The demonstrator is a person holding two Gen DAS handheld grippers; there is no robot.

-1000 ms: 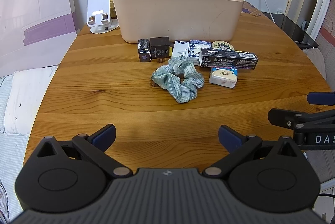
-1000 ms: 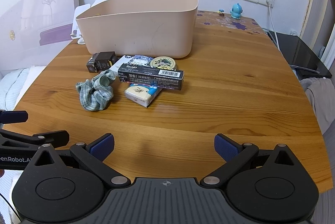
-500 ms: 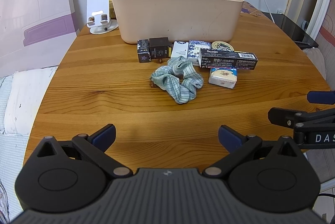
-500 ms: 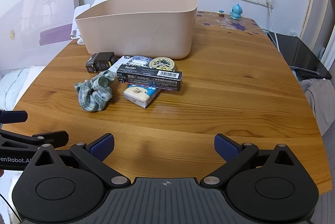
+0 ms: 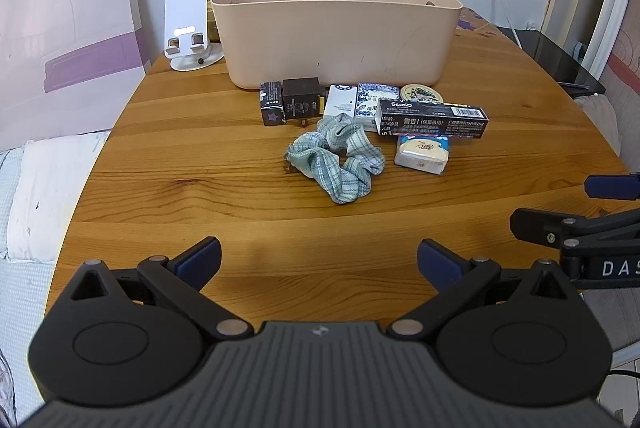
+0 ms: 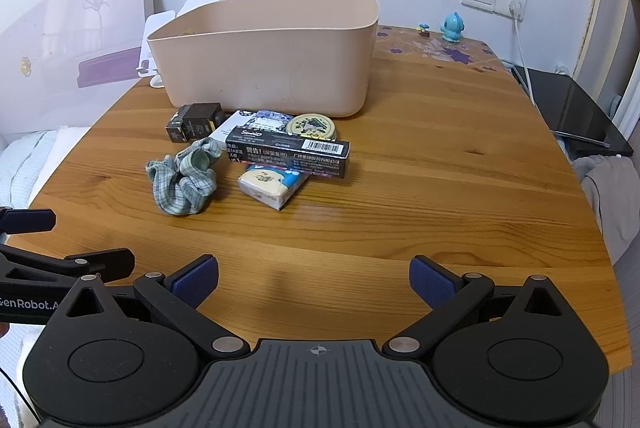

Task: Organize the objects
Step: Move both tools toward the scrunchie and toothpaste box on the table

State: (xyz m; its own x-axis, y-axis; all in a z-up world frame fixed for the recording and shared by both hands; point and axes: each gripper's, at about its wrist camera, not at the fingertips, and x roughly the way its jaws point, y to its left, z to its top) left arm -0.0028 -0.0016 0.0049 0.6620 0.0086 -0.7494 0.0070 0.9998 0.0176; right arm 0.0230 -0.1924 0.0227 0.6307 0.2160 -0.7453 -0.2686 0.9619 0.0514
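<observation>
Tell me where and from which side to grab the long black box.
Take the long black box at its barcode end, which juts free to the right, coming from above with the right claw closing across its narrow width. Its other end crowds the scrunchie, and it rests on the tissue pack.

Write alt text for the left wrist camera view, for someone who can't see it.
The open left gripper hovers over a wooden table, empty. Ahead lie a green plaid scrunchie and small boxes before a beige bin.
</observation>
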